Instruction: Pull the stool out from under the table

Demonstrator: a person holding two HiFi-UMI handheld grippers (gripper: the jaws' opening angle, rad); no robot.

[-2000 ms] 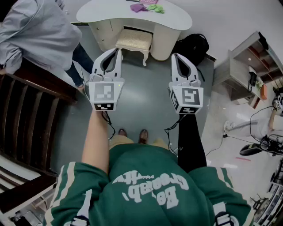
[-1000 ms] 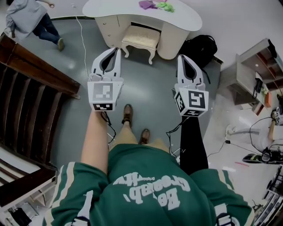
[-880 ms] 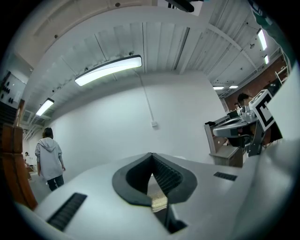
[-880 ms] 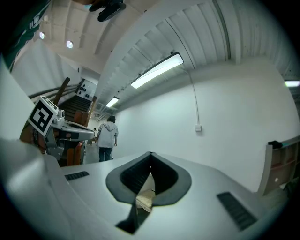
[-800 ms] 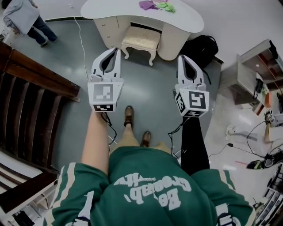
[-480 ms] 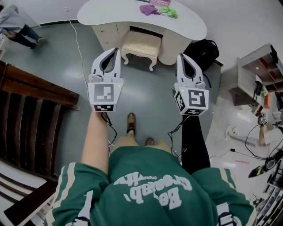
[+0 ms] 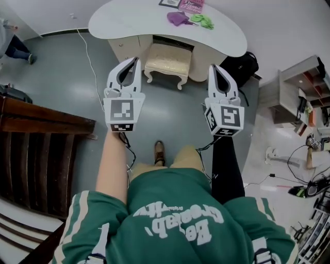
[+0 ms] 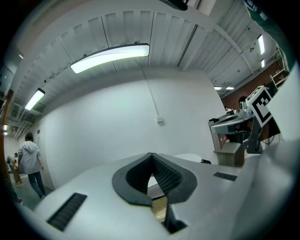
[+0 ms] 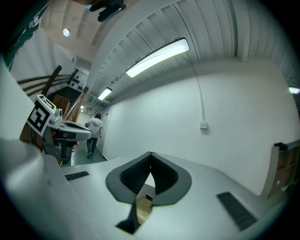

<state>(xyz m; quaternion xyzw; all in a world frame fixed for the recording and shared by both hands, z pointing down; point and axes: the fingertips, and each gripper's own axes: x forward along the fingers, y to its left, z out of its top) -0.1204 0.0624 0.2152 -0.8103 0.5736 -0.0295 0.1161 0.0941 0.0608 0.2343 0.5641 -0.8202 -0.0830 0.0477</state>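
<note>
A cream stool [image 7: 167,59] with a padded seat stands half under the white curved table [image 7: 129,23] at the top of the head view. My left gripper [image 7: 136,60] is held out level, its tip just left of the stool's front corner, shut and empty. To the right of the stool my right gripper [image 7: 212,67] is also shut with nothing in it. In the left gripper view the jaws [image 8: 151,155] meet at the tip, and a strip of the stool [image 8: 159,208] shows below them. The right gripper view shows the same: closed jaws [image 9: 150,154] above a sliver of stool [image 9: 143,211].
A purple cloth [image 7: 178,18], a green item [image 7: 203,20] and a pink book [image 7: 192,5] lie on the table. A black backpack [image 7: 242,67] leans at its right end. Dark wooden furniture [image 7: 41,134] fills the left side, shelves [image 7: 294,93] the right. A person [image 7: 13,46] stands far left.
The table and stool have come closer and lower in the head view as I walk forward. Both grippers, still shut, now flank the stool. The bystander has drifted to the left edge.
</note>
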